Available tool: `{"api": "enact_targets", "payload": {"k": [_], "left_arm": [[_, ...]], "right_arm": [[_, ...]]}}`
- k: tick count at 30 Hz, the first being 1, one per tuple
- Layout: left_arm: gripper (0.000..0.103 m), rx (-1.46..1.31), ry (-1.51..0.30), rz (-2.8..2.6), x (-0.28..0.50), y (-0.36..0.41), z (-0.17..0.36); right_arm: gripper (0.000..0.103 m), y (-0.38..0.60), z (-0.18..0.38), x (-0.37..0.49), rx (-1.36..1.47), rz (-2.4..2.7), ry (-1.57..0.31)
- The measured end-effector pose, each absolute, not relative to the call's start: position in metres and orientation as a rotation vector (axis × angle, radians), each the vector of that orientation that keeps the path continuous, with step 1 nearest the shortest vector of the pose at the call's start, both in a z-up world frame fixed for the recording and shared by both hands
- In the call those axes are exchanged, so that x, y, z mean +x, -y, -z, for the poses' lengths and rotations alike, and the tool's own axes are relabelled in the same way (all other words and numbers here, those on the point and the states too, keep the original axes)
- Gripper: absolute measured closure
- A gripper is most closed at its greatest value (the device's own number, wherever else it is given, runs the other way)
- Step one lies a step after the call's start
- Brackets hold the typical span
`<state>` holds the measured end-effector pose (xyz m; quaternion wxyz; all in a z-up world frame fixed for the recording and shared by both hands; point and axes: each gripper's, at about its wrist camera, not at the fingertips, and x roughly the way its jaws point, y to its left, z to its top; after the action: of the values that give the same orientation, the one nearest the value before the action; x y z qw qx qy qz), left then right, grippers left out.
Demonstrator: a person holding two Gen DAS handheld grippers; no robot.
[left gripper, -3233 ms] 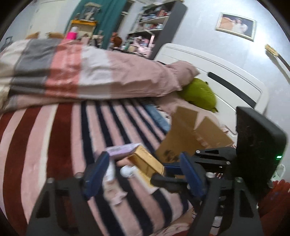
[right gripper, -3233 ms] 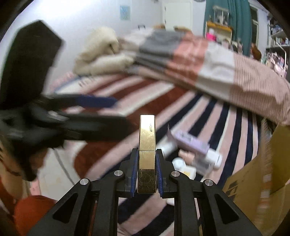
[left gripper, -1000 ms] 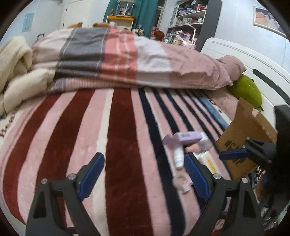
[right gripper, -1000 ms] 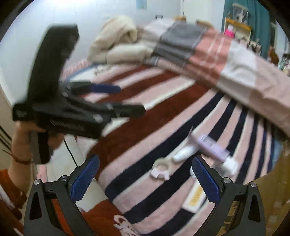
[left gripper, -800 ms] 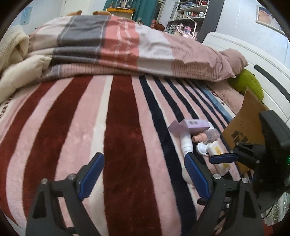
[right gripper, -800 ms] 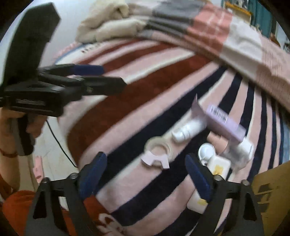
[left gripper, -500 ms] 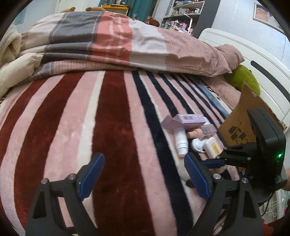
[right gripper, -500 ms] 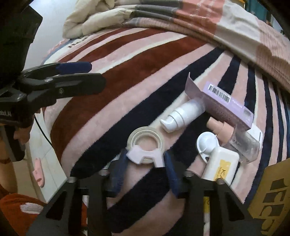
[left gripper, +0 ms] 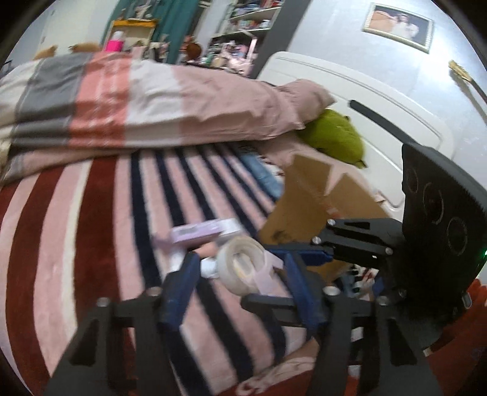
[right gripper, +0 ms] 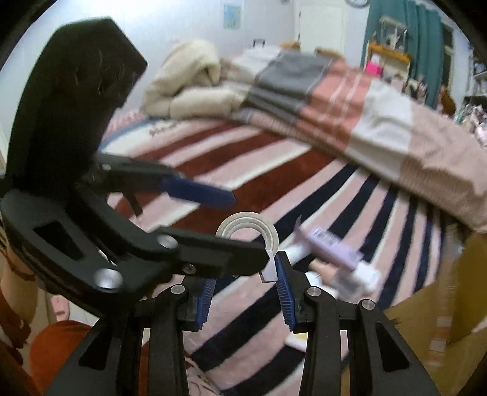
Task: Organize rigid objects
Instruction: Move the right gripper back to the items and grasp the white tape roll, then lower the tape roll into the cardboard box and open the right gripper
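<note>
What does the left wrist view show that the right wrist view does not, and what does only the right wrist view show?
Only the left wrist view shows the green plush toy, the white headboard and the framed picture. Only the right wrist view shows the cream blanket pile and the white door. Both show the tape roll held in the right hand-held gripper, the lilac box, the cardboard box, the striped blanket and the open left hand-held gripper.
</note>
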<state>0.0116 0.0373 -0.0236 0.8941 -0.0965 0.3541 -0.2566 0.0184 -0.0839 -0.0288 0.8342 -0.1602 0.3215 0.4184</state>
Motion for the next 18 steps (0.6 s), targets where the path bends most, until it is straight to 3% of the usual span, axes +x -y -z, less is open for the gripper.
{"api": "enact_targets", "payload": {"k": [2, 9, 18], "left_arm": [[0.067, -0.192, -0.726, 0.548, 0.015, -0.022, 0.01], [0.069, -0.101, -0.72, 0.593, 0.037, 0.048, -0.02], [0.069, -0.036, -0.778, 0.669, 0.081, 0.131, -0.017]], "right_arm": [[0.07, 0.097, 0.016, 0.015, -0.328, -0.878, -0.647], [0.07, 0.155, -0.009, 0.02, -0.285, -0.799, -0.584], [0.07, 0.234, -0.007, 0.05, -0.239, -0.659, -0.623]]}}
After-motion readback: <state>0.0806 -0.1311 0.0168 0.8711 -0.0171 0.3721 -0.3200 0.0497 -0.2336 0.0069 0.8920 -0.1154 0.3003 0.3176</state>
